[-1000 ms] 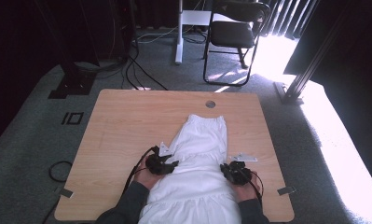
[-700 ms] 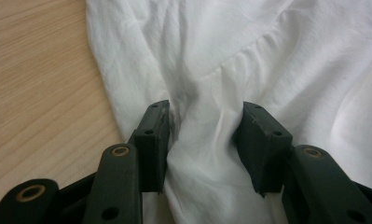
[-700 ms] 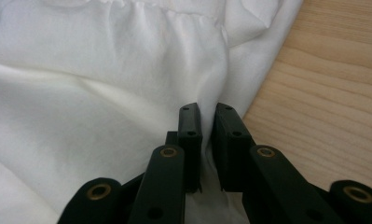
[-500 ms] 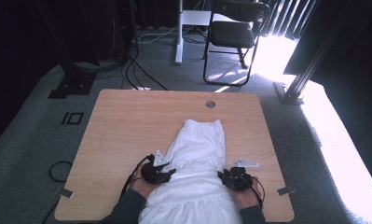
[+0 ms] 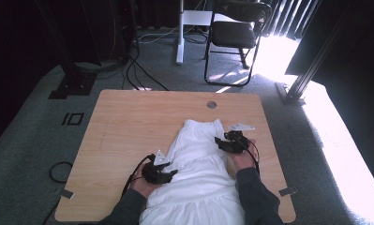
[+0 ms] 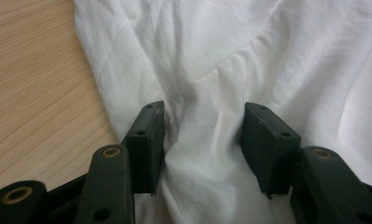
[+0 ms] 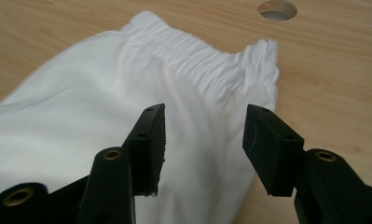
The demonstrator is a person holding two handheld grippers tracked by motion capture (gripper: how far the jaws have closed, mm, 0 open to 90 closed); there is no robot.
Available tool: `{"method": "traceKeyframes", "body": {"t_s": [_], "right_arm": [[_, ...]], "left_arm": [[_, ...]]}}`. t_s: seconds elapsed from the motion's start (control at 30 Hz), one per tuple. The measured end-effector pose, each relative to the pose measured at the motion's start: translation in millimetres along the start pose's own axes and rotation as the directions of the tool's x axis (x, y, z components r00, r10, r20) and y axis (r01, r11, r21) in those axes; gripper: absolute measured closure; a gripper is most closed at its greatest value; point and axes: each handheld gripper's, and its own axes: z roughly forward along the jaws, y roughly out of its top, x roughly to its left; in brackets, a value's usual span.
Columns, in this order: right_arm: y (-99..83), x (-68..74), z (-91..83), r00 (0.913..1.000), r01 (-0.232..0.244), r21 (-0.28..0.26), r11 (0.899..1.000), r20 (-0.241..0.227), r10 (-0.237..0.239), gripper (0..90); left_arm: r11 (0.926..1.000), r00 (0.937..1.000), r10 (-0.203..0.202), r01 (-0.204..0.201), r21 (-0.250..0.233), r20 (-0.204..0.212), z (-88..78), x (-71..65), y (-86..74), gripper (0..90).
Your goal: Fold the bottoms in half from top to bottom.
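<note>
White crinkled garment [image 5: 196, 159] — left tool [image 6: 203, 135] straddles a fold, right tool [image 7: 203, 135] parted, both just widening.

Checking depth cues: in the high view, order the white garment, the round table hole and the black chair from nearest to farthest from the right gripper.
1. White garment, right beside the right gripper.
2. Round table hole, beyond, near the far table edge.
3. Black chair, on the carpet past the table.

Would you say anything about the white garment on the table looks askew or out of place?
Slightly: the white garment hangs over the near edge of the table, and a ridge of its cloth is bunched between the left hand-held gripper's jaws. Nothing looks damaged.
</note>
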Motion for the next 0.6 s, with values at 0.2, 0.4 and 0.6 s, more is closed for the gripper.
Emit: {"method": "traceKeyframes", "body": {"t_s": [0.2,0.4,0.6], "right_arm": [[8.9,-2.7,39.6,0.9983,0.058,0.057,0.997,-0.004,-0.058,48.0],[15.9,-4.7,57.0,0.9898,0.104,0.131,0.986,0.083,-0.115,86.0],[34.5,-0.3,51.7,0.9616,0.165,0.044,0.985,0.215,-0.17,83.6]], "left_arm": [[1.0,1.0,0.001,-0.001,0.0,-0.002,0.9,1.2,3.3,49.1],[1.0,1.0,-0.003,0.003,0.005,0.003,2.8,0.2,4.5,47.8],[0.9999,0.9999,0.003,-0.003,0.011,0.011,3.6,-0.8,3.9,47.9]]}}
